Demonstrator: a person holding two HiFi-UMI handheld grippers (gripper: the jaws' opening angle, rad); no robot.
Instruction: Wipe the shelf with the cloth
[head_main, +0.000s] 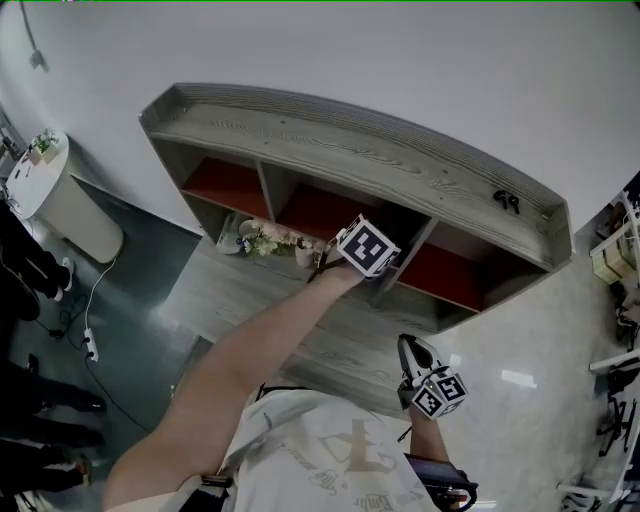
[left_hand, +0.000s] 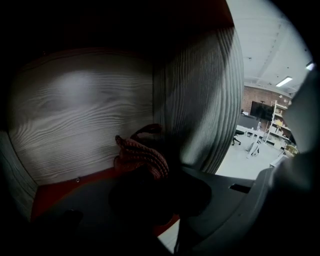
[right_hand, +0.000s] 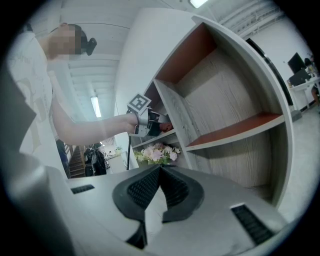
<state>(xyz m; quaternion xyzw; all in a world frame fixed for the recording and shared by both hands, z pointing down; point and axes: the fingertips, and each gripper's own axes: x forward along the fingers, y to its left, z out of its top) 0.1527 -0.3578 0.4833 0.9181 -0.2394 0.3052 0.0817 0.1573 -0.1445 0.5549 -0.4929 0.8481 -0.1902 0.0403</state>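
Note:
A curved grey wood-grain shelf unit (head_main: 350, 150) has red-lined compartments. My left gripper (head_main: 365, 250) reaches into the middle compartment. In the left gripper view it (left_hand: 150, 187) is shut on a bunched reddish knitted cloth (left_hand: 141, 155). The cloth rests against the corner where the compartment's back wall (left_hand: 75, 120) meets its side panel (left_hand: 200, 110), just above the red floor. The right gripper view shows the left gripper (right_hand: 145, 122) and a bit of the cloth (right_hand: 166, 127) at that shelf. My right gripper (head_main: 410, 347) hangs low near my body, its jaws (right_hand: 160, 172) shut on nothing.
A bunch of artificial flowers (head_main: 268, 238) lies on the lower shelf board left of the left gripper. A small black object (head_main: 508, 200) sits on the unit's top at the right. A white bin (head_main: 60, 195) and a power strip (head_main: 90, 345) are on the floor at left.

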